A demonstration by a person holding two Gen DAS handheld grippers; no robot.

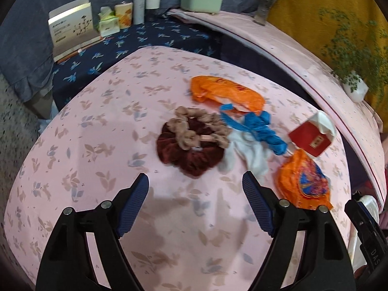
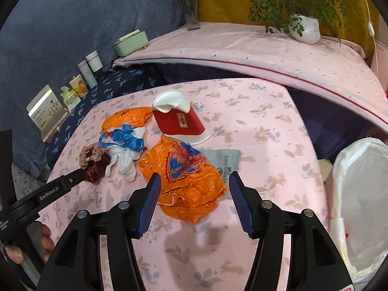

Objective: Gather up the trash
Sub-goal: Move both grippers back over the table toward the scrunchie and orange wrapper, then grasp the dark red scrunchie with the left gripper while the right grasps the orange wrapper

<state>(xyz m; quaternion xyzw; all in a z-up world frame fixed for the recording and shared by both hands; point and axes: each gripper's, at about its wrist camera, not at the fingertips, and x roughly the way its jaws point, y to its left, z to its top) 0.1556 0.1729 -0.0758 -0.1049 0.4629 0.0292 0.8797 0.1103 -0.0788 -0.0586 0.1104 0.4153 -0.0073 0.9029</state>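
- The left gripper [image 1: 195,184] hangs over the pink cloth [image 1: 97,126], jaws apart and empty, low in the frame just under the dark red scrunchie [image 1: 189,152].
- The right gripper [image 2: 195,185] is spread wide too, straddling the crumpled orange wrapper [image 2: 184,181] at frame centre.
- The red paper cup [image 2: 179,118] lies tipped above it.
- The white-lined trash bin [image 2: 361,194] sits at the right edge.

Hidden and cut-off bits

Grey packet [image 2: 226,163] partly tucked under orange wrapper [image 2: 184,181]. White bin bag [image 2: 361,194] cut off at right edge. Box [image 1: 71,28] print too small to read.
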